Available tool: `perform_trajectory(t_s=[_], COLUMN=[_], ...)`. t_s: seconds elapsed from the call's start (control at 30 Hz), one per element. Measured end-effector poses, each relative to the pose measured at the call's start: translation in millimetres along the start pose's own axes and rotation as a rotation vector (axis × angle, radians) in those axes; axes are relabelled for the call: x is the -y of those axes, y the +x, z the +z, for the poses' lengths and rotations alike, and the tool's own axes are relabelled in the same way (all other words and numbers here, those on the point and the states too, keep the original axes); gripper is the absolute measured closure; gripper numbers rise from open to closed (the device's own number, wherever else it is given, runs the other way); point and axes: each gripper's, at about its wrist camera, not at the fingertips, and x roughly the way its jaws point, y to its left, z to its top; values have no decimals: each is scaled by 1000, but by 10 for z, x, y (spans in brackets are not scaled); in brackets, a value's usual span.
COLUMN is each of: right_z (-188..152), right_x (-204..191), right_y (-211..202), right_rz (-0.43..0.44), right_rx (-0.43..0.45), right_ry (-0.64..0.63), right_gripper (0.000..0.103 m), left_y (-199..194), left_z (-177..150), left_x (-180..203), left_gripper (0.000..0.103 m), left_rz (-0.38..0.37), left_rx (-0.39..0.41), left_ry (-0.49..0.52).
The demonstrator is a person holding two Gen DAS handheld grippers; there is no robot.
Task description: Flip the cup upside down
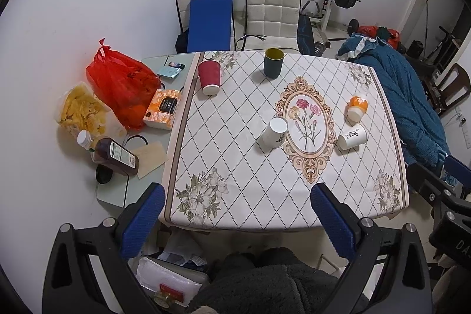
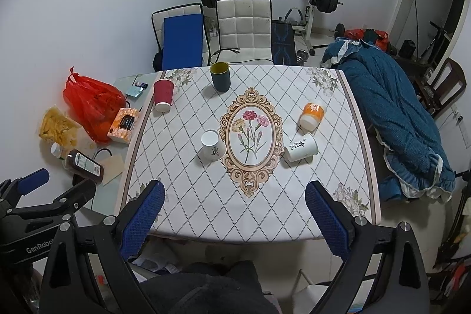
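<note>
Several cups stand on the patterned tablecloth (image 1: 235,167) (image 2: 206,196). A dark green cup (image 1: 273,62) (image 2: 220,76) stands upright with its mouth up at the far side. A red paper cup (image 1: 209,77) (image 2: 163,94), a white paper cup (image 1: 275,132) (image 2: 212,145), an orange cup (image 1: 357,107) (image 2: 311,115) and a second white cup (image 1: 352,136) (image 2: 301,151) all show their bases. My left gripper (image 1: 238,222) is open and empty over the near table edge. My right gripper (image 2: 235,219) is open and empty there too.
Left of the cloth lie a red plastic bag (image 1: 120,81), a bag of chips (image 1: 79,108), a tissue pack (image 1: 162,109) and a brown bottle (image 1: 116,156). A blue blanket (image 2: 391,119) hangs at the right. Chairs (image 1: 272,16) and a barbell rack stand behind.
</note>
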Motion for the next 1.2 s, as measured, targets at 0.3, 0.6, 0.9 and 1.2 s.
perform_trajectory(t_s=[0.3, 0.6, 0.9, 1.2], right_z=[-9, -41, -80, -119], right_x=[-4, 19, 32, 39], right_y=[-4, -6, -3, -18], right_rz=[5, 10, 12, 15], right_rx=[-3, -7, -7, -10], right_ry=[0, 1, 0, 0], right_gripper=[5, 5, 5, 5], left_y=[-23, -79, -86, -100], left_z=[-43, -64, -66, -83], left_x=[-16, 18, 19, 21], left_gripper=[2, 2, 2, 2], left_rz=[10, 13, 13, 16], left_rx=[5, 17, 17, 14], left_ry=[-5, -9, -8, -7])
